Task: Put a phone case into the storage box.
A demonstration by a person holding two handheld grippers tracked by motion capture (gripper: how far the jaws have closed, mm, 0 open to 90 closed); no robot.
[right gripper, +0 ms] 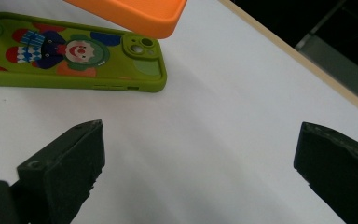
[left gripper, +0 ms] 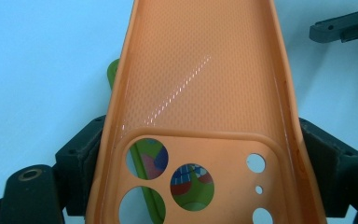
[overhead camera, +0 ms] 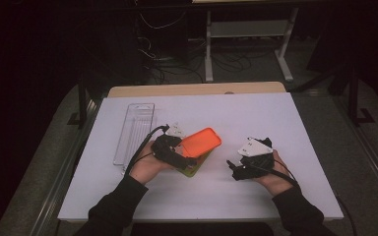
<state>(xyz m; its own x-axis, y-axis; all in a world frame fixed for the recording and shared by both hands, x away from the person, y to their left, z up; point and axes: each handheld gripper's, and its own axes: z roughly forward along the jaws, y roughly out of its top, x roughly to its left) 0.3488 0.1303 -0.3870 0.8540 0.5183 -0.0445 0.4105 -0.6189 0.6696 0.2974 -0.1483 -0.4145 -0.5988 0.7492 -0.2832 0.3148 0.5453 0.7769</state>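
Here the right claw's camera reveals the green case's [right gripper: 70, 53] clown print.

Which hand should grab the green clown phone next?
Probably the right. The right tool is open with nothing in it, and its own view looks at the green clown-print phone on the white table. The left tool already holds the orange rubbery phone case.

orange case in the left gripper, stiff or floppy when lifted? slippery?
Probably flexible: the orange case is a thin open shell with camera cutouts, and the left gripper clamps only its camera end. Yet in the high view it juts out unsupported without obvious sag, so likely light and fairly springy. Its glossy sheen hints the sides could slip; it hangs over the green phone.
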